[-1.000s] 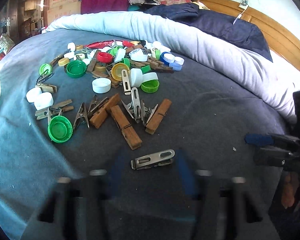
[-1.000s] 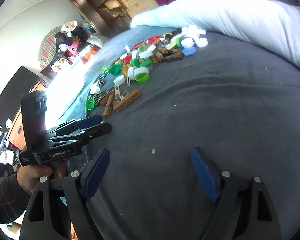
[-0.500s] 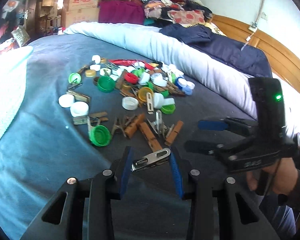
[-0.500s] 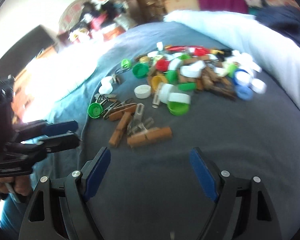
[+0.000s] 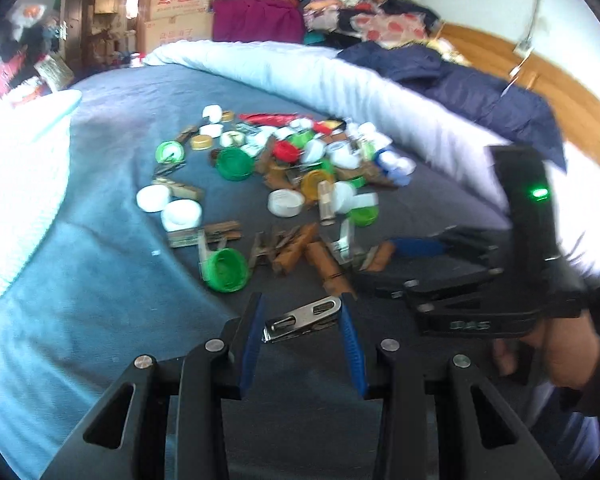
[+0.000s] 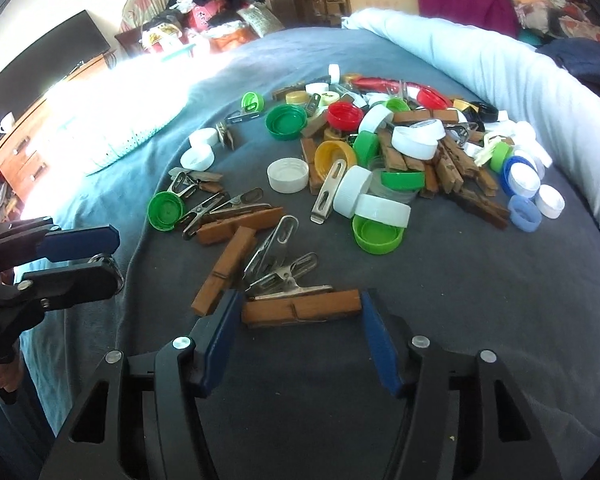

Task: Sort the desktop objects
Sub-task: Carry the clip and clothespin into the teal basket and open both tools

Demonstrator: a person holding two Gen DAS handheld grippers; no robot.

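My left gripper (image 5: 302, 320) is shut on a flat metal clip (image 5: 300, 318) and holds it just above the blue-grey blanket (image 5: 100, 320). From the right wrist view, the left gripper (image 6: 114, 260) sits at the left edge of the pile. My right gripper (image 6: 300, 320) points down at a wooden clothespin (image 6: 302, 310) lying crosswise on the blanket. Its jaws are closing, with the pin between the blue pads (image 6: 220, 332) and a thin gap at each end. In the left wrist view, a hand holds the right gripper (image 5: 376, 264) at the right.
A heap of bottle caps (image 6: 344, 116), wooden pegs (image 6: 448, 164) and metal clips (image 6: 276, 252) covers the blanket ahead. A green cap (image 5: 224, 270) lies near the left gripper. A rolled white duvet (image 6: 500, 68) borders the far side. A pale perforated basket (image 6: 128, 140) stands at the left.
The right gripper swung across to the near edge of the pile and its jaws narrowed around the wooden clothespin. The left gripper kept the metal clip and rose slightly.
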